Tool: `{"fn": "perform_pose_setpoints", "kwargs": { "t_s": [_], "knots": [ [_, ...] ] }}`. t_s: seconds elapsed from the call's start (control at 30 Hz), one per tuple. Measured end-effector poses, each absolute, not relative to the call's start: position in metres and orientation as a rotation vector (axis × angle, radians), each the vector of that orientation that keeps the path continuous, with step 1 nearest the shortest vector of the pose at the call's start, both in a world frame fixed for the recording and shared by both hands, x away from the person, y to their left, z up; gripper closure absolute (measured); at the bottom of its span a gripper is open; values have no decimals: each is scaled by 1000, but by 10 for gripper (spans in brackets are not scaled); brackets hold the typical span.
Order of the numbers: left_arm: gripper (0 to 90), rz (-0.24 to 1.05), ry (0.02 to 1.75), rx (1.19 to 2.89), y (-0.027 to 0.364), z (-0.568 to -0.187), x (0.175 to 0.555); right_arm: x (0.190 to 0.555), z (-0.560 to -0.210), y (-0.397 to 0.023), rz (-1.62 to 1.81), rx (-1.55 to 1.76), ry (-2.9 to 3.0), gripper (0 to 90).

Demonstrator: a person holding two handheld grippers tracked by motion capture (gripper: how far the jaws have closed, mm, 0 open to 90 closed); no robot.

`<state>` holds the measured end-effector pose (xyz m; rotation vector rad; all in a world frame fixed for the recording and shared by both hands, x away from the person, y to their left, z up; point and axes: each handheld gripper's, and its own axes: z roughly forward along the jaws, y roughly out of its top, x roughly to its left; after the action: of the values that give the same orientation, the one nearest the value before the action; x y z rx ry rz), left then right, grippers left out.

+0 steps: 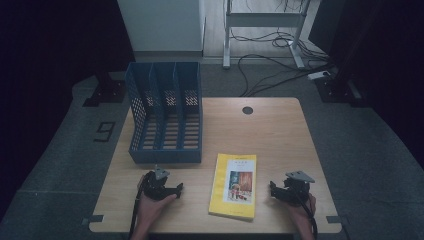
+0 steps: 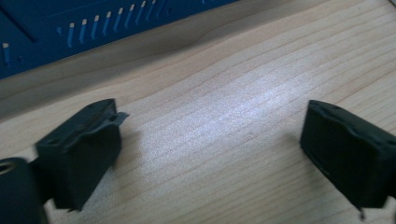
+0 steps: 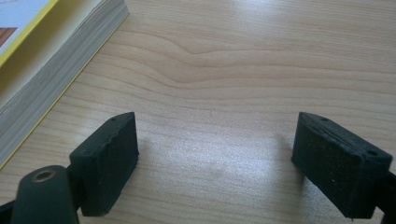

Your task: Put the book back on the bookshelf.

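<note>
Two tools flank one book [image 1: 233, 186] on the counter [image 1: 280, 135]: left tool [image 1: 179, 189] off the book's left edge, right tool [image 1: 271, 188] off its right edge, both aimed inward at it. Lies flat, yellow cover up, long axis running away from the person, slightly tilted, spine side toward the left tool by the look of it. Page block [image 3: 56, 60] faces the right tool [image 3: 215, 158], just beside its left jaw, not touching. Right tool looks a shade nearer than the left, so likely the first to reach. Both spread wide, nothing between the jaws but bare wood; left tool [image 2: 210, 154] likewise empty, with the file rack [image 2: 70, 32] just beyond it. Rack [image 1: 165, 112] stands at the counter's far left, three slots open upward, nearer the left hand [image 1: 152, 207]. Probable aim: book upright into a slot, so a grip across the short width by the right edge.
</note>
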<state>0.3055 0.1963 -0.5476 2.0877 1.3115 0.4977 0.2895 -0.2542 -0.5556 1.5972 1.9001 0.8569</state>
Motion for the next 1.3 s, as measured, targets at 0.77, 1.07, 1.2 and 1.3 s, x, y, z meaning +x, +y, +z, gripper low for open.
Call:
{"fn": "perform_pose_setpoints", "kwargs": {
  "t_s": [0.77, 1.07, 1.2, 1.3],
  "knots": [
    [185, 380, 1259, 1903, 189, -526, 292, 276, -534, -238, 1032, 1533, 1864, 173],
    [185, 337, 1227, 1930, 177, -529, 290, 276, -529, -224, 1082, 1506, 1886, 175],
    [185, 331, 1214, 1948, 172, -531, 289, 274, -525, -219, 1126, 1492, 1890, 180],
    [184, 323, 1207, 1955, 170, -532, 288, 272, -522, -213, 1150, 1479, 1888, 186]
  ]
}}
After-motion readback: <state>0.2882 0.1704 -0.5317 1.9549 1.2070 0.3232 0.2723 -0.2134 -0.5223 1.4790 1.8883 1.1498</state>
